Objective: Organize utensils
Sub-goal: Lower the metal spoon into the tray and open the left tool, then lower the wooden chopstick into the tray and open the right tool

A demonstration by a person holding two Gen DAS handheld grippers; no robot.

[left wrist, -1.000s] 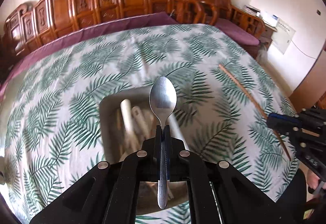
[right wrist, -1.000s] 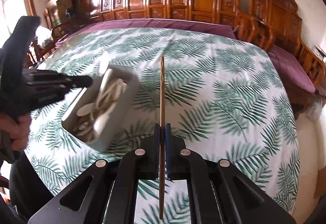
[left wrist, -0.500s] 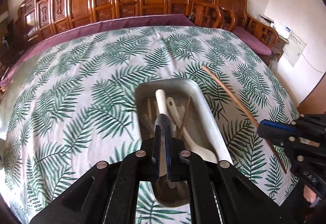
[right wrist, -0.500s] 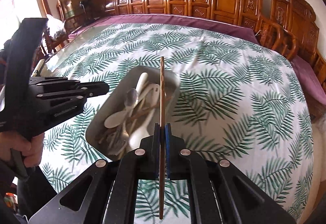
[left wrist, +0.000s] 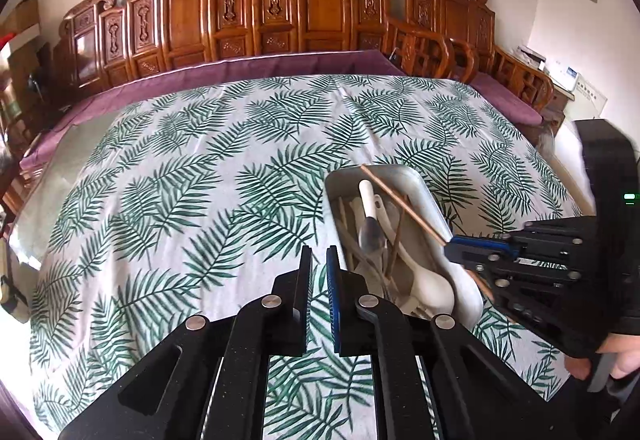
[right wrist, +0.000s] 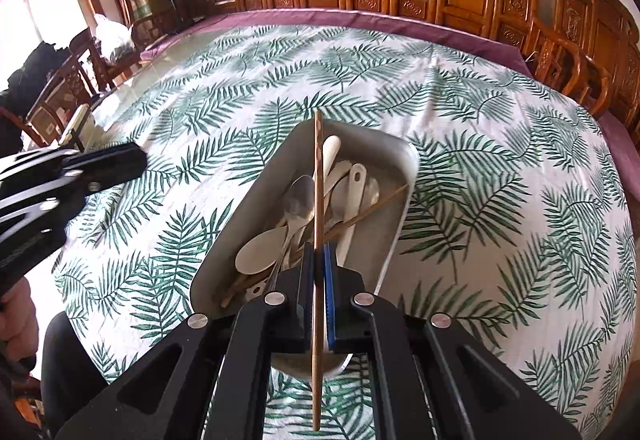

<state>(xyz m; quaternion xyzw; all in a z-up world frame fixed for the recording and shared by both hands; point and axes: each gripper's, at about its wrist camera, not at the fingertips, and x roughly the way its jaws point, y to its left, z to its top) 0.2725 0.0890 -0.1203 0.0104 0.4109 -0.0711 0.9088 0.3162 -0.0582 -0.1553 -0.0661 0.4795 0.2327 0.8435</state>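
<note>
A grey oblong tray (left wrist: 436, 196) (right wrist: 400, 216) sits on the leaf-print tablecloth and holds white spoons, a metal spoon (left wrist: 370, 234) (right wrist: 298, 202) and several chopsticks. My right gripper (right wrist: 319, 254) (left wrist: 460, 240) is shut on a brown chopstick (right wrist: 318, 200) (left wrist: 404, 202) and holds it lengthwise over the tray. My left gripper (left wrist: 319, 260) is open a little and empty, just left of the tray; it shows at the left of the right wrist view (right wrist: 116, 160).
The round table (left wrist: 200, 180) is ringed by carved wooden chairs (left wrist: 320, 12). A purple undercloth (left wrist: 260, 64) shows at the far edge. Boxes and a bag (right wrist: 114, 36) stand at the far left.
My left gripper let go of the metal spoon into the tray, opened a little and moved left off the tray. My right gripper carried the chopstick over the tray.
</note>
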